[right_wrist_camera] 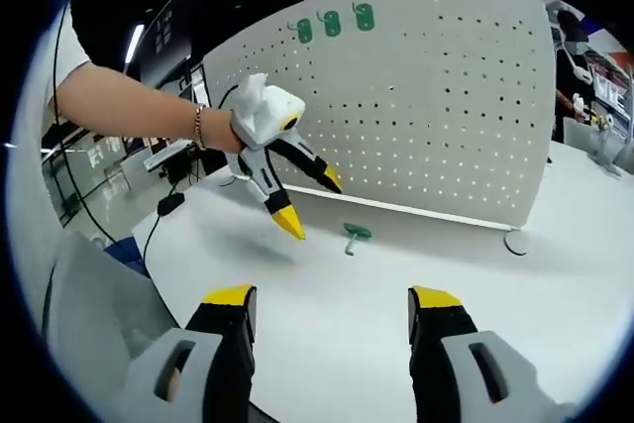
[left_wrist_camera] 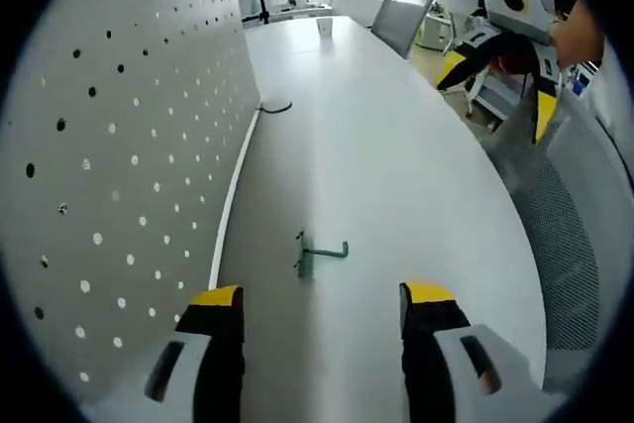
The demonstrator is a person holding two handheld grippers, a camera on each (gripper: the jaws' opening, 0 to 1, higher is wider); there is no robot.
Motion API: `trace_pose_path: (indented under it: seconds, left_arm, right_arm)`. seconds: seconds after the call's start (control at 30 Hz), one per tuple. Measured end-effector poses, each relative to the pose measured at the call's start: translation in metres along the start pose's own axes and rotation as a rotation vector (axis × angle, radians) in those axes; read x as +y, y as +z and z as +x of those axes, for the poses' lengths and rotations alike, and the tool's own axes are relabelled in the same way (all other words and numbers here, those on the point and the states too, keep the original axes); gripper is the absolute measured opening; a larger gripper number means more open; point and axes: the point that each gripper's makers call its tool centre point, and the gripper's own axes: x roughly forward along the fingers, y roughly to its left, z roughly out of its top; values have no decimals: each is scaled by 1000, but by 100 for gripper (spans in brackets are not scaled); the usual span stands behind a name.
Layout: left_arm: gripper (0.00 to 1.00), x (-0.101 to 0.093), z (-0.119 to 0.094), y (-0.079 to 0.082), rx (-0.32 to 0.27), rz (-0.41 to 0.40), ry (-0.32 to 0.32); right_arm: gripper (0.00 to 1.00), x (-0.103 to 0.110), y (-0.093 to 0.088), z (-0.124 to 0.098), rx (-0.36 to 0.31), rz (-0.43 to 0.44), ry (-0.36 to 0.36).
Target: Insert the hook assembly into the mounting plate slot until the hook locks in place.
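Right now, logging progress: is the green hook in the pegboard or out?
Out. The green hook lies flat on the table, apart from the pegboard.

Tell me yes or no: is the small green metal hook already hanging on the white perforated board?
No: in the left gripper view the small green metal hook lies flat on the white table, beside the white perforated board.

The right hand-held gripper (right_wrist_camera: pixel 332 319) sits in the near foreground, jaws apart with nothing between them, above the white tabletop (right_wrist_camera: pixel 555 274). Farther off, a green hook (right_wrist_camera: pixel 355 235) lies on the tabletop just in front of the upright white pegboard (right_wrist_camera: pixel 436 116). Three green hooks (right_wrist_camera: pixel 334 23) hang along the pegboard's top edge. To the left, the left hand-held gripper (right_wrist_camera: pixel 312 200) is held over the tabletop, jaws spread and pointing down toward the hook, not touching it.
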Motion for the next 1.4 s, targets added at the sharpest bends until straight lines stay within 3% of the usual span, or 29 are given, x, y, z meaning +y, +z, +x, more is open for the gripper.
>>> trace_pose_path:
  seconds: [0.83,0.97,1.4]
  left_arm:
    - [63,7,38,4,98,63,-80]
    - [62,5,44,-2,122,80,-93]
    - [49,7,47,-2,97,75,-116]
  right_arm:
    - [60,0,-8,-2,22,13,1]
    - [60,-1,-9,-2,21,20,0]
    - [60,-1,-5,-2,0,47,5]
